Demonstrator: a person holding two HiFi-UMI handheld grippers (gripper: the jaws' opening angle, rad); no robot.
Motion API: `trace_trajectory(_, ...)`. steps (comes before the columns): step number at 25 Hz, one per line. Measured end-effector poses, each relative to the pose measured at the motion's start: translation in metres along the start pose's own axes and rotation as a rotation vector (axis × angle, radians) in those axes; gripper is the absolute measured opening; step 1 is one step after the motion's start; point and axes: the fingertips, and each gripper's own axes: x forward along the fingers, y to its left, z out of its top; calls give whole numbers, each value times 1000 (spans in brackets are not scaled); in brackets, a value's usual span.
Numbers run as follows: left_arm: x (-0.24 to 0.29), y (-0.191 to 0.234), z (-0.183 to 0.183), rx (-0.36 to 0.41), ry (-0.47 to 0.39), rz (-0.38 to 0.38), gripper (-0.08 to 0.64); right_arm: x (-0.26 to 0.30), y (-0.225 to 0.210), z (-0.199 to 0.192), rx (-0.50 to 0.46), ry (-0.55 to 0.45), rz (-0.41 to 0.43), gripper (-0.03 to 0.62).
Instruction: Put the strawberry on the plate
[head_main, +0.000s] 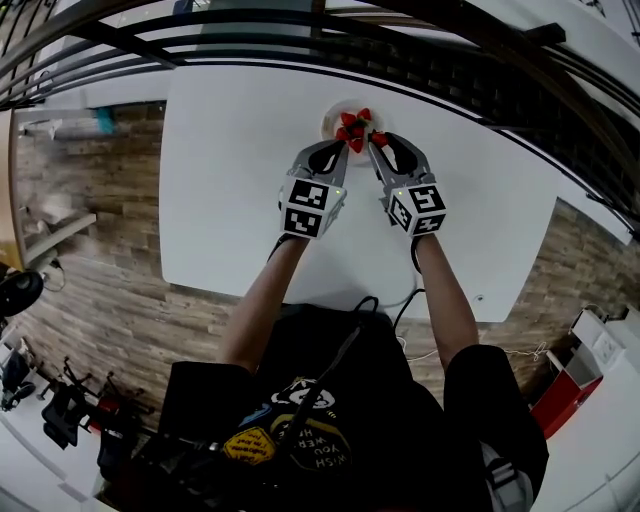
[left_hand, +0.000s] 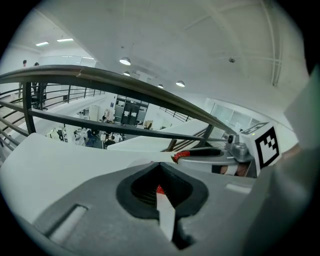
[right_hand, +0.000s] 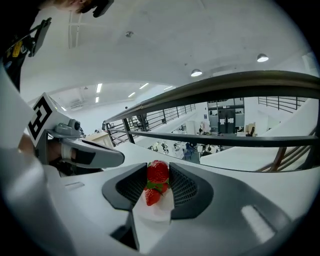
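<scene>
A small white plate (head_main: 330, 118) at the table's far middle carries two red strawberries (head_main: 348, 122). My right gripper (head_main: 378, 141) hangs just near of the plate, shut on a strawberry (right_hand: 158, 172) that fills the gap between its pads. Under it, another strawberry (right_hand: 152, 196) lies on the plate (right_hand: 159, 214). My left gripper (head_main: 350, 146) is close beside the right one. Its jaws stand almost together, pinching a small red bit of strawberry (left_hand: 159, 189) at the tips. From the left gripper view, the right gripper (left_hand: 186, 158) with its red berry shows just ahead.
The white table (head_main: 230, 180) runs wide on both sides of the plate. A dark railing (head_main: 420, 60) crosses just beyond its far edge. A cable (head_main: 405, 300) hangs at the near edge, and wood floor (head_main: 90, 290) lies to the left.
</scene>
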Motion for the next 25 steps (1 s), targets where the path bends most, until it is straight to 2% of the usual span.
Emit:
trace_trajectory(3, 8, 6, -5, 26, -5, 12, 0, 11, -8, -16, 9, 33, -15, 141)
trace_trajectory(11, 35, 20, -30, 34, 42, 18, 0, 37, -30, -47, -19, 110, -57, 141)
trace_trajectory(19, 33, 24, -40, 5, 43, 27, 0, 46, -37, -68, -152, 181, -70, 140)
trace_trajectory(25, 30, 28, -48, -19, 46, 34, 0, 53, -32, -71, -222, 188, -57, 141)
